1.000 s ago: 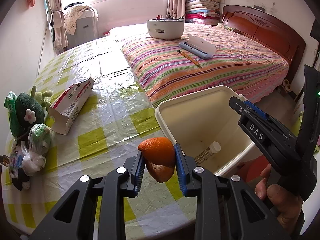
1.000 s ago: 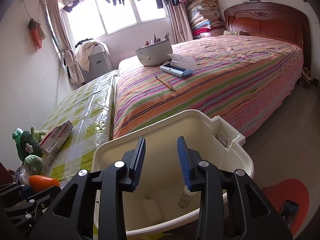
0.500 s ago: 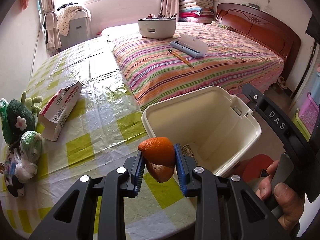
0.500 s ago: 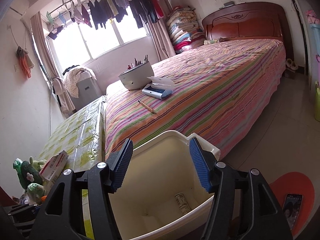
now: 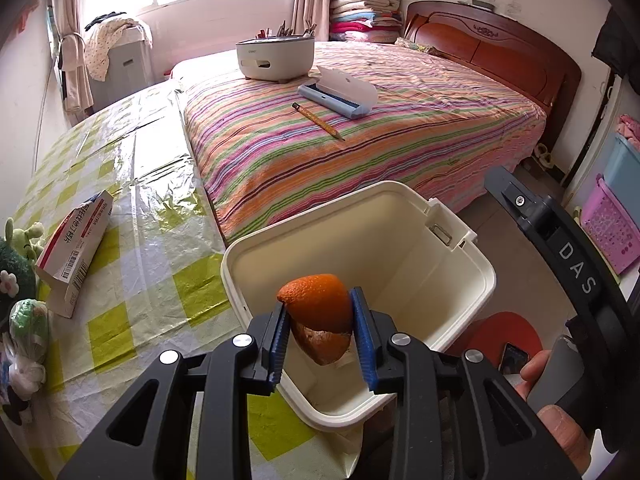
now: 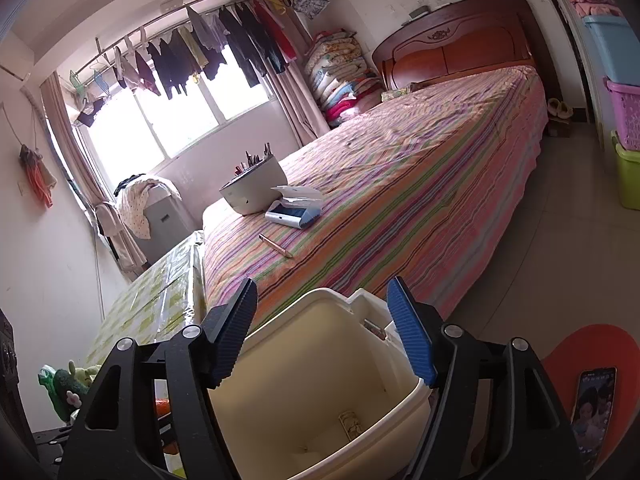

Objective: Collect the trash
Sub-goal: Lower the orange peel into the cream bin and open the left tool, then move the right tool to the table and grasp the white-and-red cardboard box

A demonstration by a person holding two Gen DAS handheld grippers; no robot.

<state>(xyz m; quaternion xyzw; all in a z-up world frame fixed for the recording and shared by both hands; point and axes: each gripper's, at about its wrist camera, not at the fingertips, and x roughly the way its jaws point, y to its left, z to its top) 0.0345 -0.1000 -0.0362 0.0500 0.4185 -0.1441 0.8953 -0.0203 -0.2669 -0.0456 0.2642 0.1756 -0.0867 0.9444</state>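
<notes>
My left gripper (image 5: pixel 320 332) is shut on a piece of orange peel (image 5: pixel 318 314), held over the near part of the cream bin (image 5: pixel 478 268). The bin stands beside the table with the yellow-checked cloth (image 5: pixel 132 264). In the right wrist view my right gripper (image 6: pixel 324 332) hangs above the same bin (image 6: pixel 320 384); its jaws are opening and nothing is between them. A small bottle (image 6: pixel 350 424) lies on the bin's floor. A red-and-white carton (image 5: pixel 74 252) lies on the cloth at the left.
Stuffed toys and a small bag (image 5: pixel 20 320) sit at the table's left edge. The striped bed (image 5: pixel 360 128) behind carries a white pot (image 5: pixel 276 56), a blue case (image 5: pixel 336 94) and a pencil (image 5: pixel 316 120). An orange stool with a phone (image 6: pixel 594 404) stands right of the bin.
The left gripper carried the peel rightward from over the table to over the bin. The right gripper's jaws spread wider, and it tipped up and rolled.
</notes>
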